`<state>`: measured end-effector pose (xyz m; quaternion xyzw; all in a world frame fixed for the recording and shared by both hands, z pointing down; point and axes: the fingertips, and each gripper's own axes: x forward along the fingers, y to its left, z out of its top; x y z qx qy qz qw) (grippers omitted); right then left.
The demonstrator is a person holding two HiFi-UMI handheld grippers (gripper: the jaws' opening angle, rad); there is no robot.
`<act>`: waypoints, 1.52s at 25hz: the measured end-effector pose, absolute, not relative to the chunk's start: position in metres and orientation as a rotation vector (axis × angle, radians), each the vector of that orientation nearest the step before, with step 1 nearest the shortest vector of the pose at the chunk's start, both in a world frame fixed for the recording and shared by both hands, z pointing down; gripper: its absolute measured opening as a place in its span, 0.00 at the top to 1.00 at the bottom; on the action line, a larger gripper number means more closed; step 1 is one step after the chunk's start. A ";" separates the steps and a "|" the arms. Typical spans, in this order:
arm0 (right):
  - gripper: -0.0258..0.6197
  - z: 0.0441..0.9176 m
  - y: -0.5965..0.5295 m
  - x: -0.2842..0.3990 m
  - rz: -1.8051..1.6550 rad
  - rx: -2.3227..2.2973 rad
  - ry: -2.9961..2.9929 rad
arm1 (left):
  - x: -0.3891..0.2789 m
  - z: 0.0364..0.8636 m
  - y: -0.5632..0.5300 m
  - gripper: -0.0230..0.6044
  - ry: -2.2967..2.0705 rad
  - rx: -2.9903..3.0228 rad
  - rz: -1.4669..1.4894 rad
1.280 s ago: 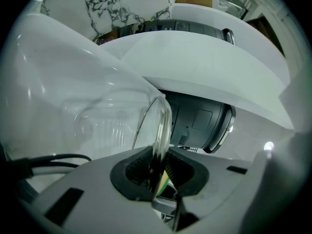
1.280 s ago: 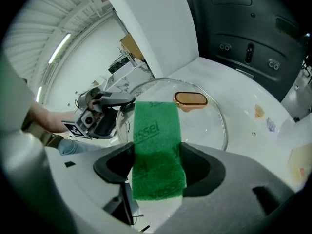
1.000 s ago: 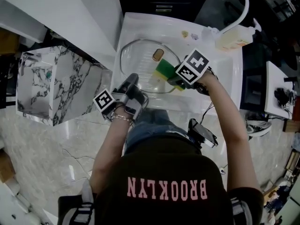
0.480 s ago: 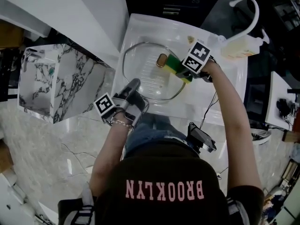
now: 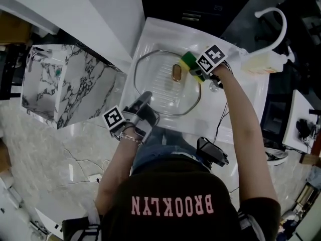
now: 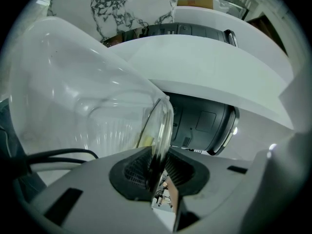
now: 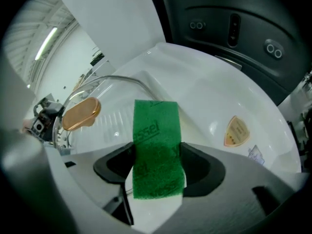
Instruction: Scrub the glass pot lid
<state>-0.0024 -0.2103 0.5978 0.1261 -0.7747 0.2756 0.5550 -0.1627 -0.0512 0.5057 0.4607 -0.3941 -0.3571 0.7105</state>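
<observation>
The glass pot lid (image 5: 163,92) lies tilted in the white sink (image 5: 150,36), its bronze knob (image 5: 176,72) facing up. My left gripper (image 5: 143,102) is shut on the lid's near rim; in the left gripper view the rim (image 6: 163,123) runs edge-on into the closed jaws of that gripper (image 6: 157,172). My right gripper (image 5: 194,68) is shut on a green and yellow sponge (image 5: 188,61), which sits at the lid's far right edge, just beyond the knob. In the right gripper view the sponge (image 7: 156,145) stands between the pads of the gripper (image 7: 157,167), with the knob (image 7: 80,113) to its left.
A white curved faucet (image 5: 273,19) and a soap bottle (image 5: 263,62) stand at the sink's right side. A marble-patterned box (image 5: 60,82) sits left of the sink under a white counter (image 5: 95,14). A gold sticker (image 7: 237,130) marks the sink wall.
My right gripper has slid the sponge from the lid's near-right part past the knob to its far right edge. The left gripper has kept its hold on the rim.
</observation>
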 end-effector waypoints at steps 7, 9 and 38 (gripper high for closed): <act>0.51 0.570 -0.218 -0.003 0.495 0.385 -1.904 | -0.163 0.511 -0.047 0.84 -0.876 1.004 -0.790; 0.51 0.535 -0.213 -0.012 0.496 0.370 -1.982 | -0.163 0.512 -0.047 0.85 -0.873 1.004 -0.789; 0.51 0.478 -0.086 -0.163 0.372 0.049 -1.932 | -0.164 0.488 -0.055 0.91 -0.824 1.223 -0.752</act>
